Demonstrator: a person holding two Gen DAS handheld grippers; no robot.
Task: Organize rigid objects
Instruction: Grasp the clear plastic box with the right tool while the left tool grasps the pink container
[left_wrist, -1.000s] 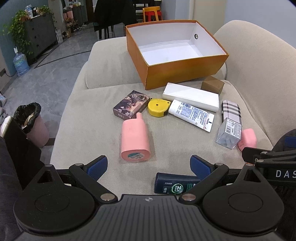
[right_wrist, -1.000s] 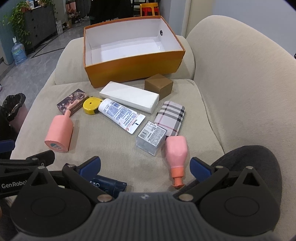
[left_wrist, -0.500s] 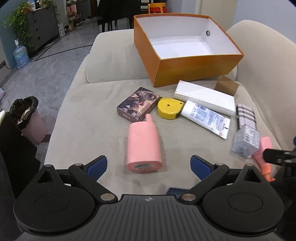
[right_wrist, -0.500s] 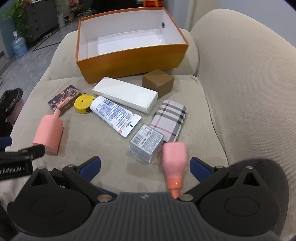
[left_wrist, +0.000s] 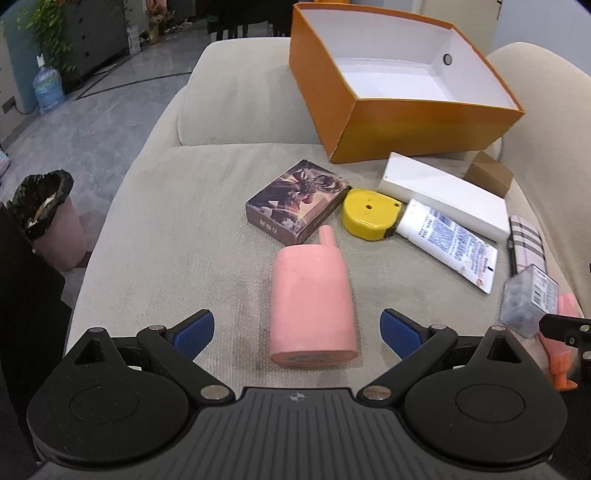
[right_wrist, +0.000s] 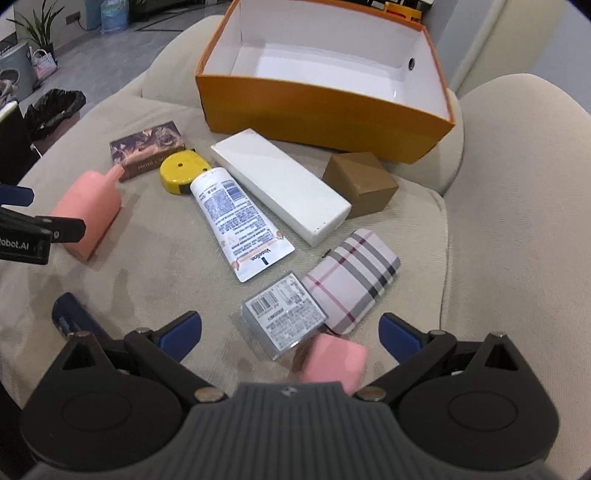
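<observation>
Pink bottle (left_wrist: 311, 300) now lies between the spread left gripper (left_wrist: 297, 329) fingers; right gripper (right_wrist: 290, 330), likewise open, has closed on the small pink bottle (right_wrist: 334, 360). Both grasps pending.

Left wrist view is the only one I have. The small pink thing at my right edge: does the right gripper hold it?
Observer: No. The right gripper is open. The small pink bottle lies between its jaws, not clamped.
Operator: Is there anything close by that I cannot see?
Observer: Yes. A dark blue bottle lies low on the left in the right wrist view, nearer the camera than the big pink bottle.
Operator: I see only part of the brown box.
Observer: The brown box is a cube, right beside the white box, in front of the orange box.
</observation>
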